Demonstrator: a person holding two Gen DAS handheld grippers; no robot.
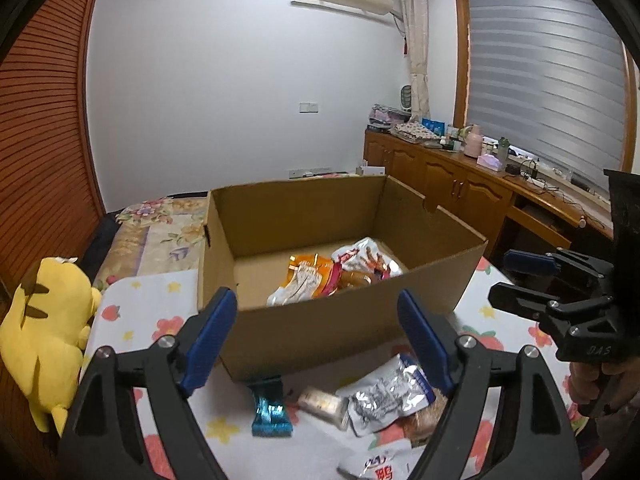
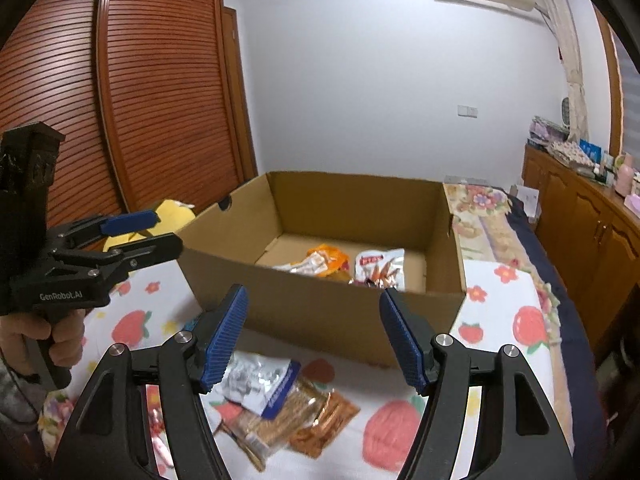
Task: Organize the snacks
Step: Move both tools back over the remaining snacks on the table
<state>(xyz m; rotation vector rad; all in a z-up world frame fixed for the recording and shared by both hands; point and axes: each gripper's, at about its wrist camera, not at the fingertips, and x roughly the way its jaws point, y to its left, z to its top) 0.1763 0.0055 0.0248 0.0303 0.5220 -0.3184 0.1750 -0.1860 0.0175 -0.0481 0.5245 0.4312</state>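
Observation:
An open cardboard box [image 1: 320, 324] [image 2: 320, 312] stands on a bed with a fruit-print sheet. Inside lie an orange snack packet [image 1: 308, 272] [image 2: 326, 258] and a silver-red packet [image 1: 366, 260] [image 2: 380, 266]. In front of the box lie a silver-blue packet [image 1: 384, 396] [image 2: 260, 380], a shiny blue bar [image 1: 270, 412], a small beige pack [image 1: 324, 402], a brown biscuit pack [image 2: 296, 416] and a white-red packet [image 1: 380, 464]. My left gripper [image 1: 318, 340] is open and empty above these loose snacks. My right gripper [image 2: 314, 336] is open and empty above the silver-blue packet and biscuit pack.
A yellow plush toy [image 1: 48, 328] lies at the bed's left edge. A wooden louvred wardrobe [image 2: 132, 92] stands on the left. A wooden cabinet [image 1: 460, 188] with clutter runs along the right under the window. A floral quilt [image 1: 160, 228] lies behind the box.

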